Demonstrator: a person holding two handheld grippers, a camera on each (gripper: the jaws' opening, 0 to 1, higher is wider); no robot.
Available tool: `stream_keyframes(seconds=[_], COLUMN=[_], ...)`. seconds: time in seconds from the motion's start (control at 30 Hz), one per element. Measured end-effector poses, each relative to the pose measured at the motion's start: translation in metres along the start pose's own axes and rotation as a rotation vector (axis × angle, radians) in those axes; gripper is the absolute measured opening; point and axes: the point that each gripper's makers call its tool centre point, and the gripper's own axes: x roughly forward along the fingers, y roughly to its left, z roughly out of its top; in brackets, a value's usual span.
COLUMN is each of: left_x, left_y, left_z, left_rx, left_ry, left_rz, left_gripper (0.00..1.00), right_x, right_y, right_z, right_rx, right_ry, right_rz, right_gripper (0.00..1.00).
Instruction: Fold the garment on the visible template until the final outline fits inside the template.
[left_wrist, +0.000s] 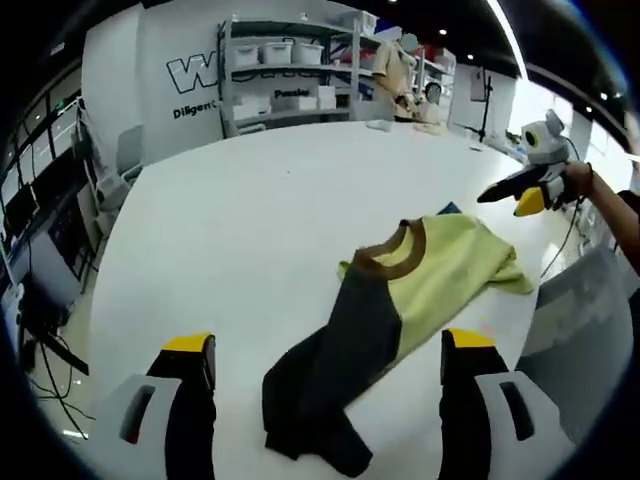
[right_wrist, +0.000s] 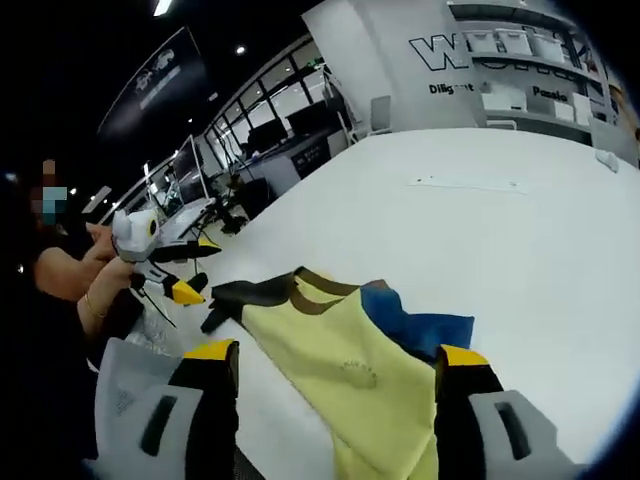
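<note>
A: Two jaws per gripper, yellow-tipped. Left gripper (left_wrist: 328, 350): jaws spread wide, grasping nothing, held above the desk (left_wrist: 230, 220). Btwn them lies the dark sleeve end of the garment (left_wrist: 400, 290).

B: Right gripper (right_wrist: 336, 362), right gripper view: jaws likewise released, apart, nothing held. Yellow body of the garment (right_wrist: 350, 380) sits btwn and just ahead of them; brown collar (right_wrist: 315, 290) beyond, dark sleeve (right_wrist: 250, 293) to its left.

A: Garment position, left gripper view: crumpled on the white desk, near its right edge; brown collar (left_wrist: 400, 252) roughly mid-garment, yellow body toward the right, dark sleeve trailing toward the camera.

B: A blue patch (right_wrist: 425, 330) shows under the yellow body's right side, flat on the desk (right_wrist: 520, 230); cannot tell what it is.

A: Right gripper (left_wrist: 530, 190) also seen at the left gripper view's right edge, held in a hand (left_wrist: 578, 180), above the desk, apart from the garment.

B: Left gripper (right_wrist: 185, 270) seen at left in the right gripper view, in a hand (right_wrist: 100, 260), just beside the dark sleeve, not touching as far as visible.

A: Background: shelving (left_wrist: 290, 70) w/ bins against the wall.
</note>
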Motion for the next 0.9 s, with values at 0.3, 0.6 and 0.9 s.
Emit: stream_keyframes(seconds=[0.3, 0.6, 0.9], left_x=[0.015, 0.033, 0.046], left_y=[-0.01, -0.015, -0.007], left_z=[0.007, -0.001, -0.005], left_rx=[-0.031, -0.065, -0.099], left_ry=[-0.005, 0.04, 0.054], left_rz=[-0.028, -0.056, -0.061], left_gripper=[0.96, 0.85, 0.61], right_x=[0.018, 0.04, 0.056], right_y=[-0.008, -0.032, -0.05], right_z=[0.013, 0.008, 0.004], right_rx=[0.03, 0.045, 0.073], right_ry=[0.016, 0.068, 0.096], right_rz=[0.008, -0.021, -0.062], right_gripper=[0.7, 0.6, 0.41])
